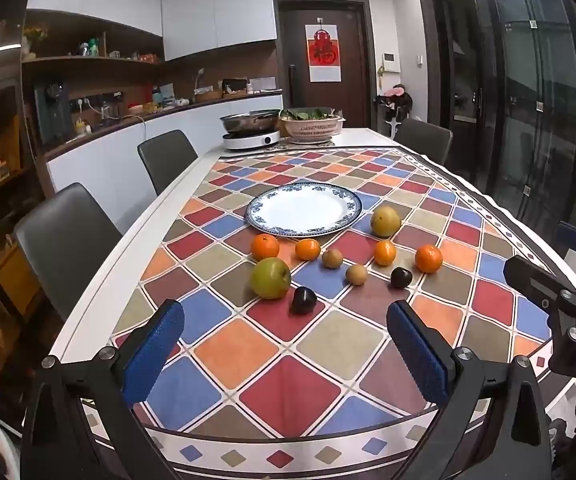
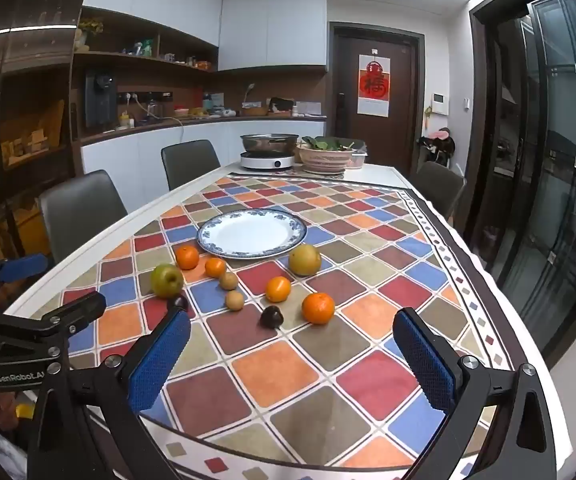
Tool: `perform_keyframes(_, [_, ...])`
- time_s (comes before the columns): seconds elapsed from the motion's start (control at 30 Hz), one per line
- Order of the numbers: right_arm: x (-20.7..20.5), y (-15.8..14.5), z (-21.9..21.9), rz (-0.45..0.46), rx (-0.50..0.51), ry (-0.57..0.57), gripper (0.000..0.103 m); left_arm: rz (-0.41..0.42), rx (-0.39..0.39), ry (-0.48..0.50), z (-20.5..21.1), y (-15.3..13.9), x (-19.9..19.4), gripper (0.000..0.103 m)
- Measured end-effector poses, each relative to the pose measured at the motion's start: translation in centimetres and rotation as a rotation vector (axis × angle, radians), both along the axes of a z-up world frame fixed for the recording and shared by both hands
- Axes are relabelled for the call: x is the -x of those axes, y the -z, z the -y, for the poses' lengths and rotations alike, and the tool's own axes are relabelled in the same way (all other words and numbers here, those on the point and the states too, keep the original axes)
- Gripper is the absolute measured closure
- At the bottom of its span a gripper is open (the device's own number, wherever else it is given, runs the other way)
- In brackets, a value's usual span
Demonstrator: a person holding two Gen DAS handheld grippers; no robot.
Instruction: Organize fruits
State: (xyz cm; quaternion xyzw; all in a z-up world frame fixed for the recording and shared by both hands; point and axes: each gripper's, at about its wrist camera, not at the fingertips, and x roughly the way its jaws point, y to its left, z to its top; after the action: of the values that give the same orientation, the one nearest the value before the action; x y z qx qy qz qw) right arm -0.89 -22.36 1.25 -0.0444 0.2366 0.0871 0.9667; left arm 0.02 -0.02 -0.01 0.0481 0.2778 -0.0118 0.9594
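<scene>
Left gripper [image 1: 286,354]: held over the near end of the tabletop, its blue-padded fingers [image 1: 154,350] spread wide with nothing between them.
Right gripper [image 2: 292,360]: beside the left one, its blue-padded fingers [image 2: 426,364] also spread wide and empty.
Tabletop [image 1: 288,364]: long, with a white edge, covered by a cloth of red, blue, orange and olive diamonds.
Round white plate with a blue patterned rim [image 1: 304,210]: empty, near the middle of the tabletop, beyond the fruit.
Four small round orange tangerines [image 1: 265,247]: spread in a loose row just in front of the plate; the leftmost sits close to the plate's rim.
Green apple [image 1: 271,278]: left of the group, just in front of the leftmost tangerine.
Large round yellow-brown pear [image 1: 385,221]: at the plate's right side, just beside the rim.
Two small brown kiwi-like fruits [image 1: 332,258]: in the middle of the group, near each other.
Two dark purple plum-like fruits [image 1: 303,300]: nearest the grippers, well apart from each other.
Far end: a steel pot on a white induction hob [image 1: 251,138] and a pink basket of leafy greens [image 1: 311,126].
Grey chairs [image 1: 62,236]: along the left side of the tabletop.
</scene>
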Motion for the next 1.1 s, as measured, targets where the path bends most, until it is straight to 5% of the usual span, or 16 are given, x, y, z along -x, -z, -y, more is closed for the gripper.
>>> perform_keyframes(1.1, [-0.09,-0.04,-0.19,-0.006,0.005,-0.007,0.001,0.007,0.015,0.008,-0.01,-0.37,0.08,0.0])
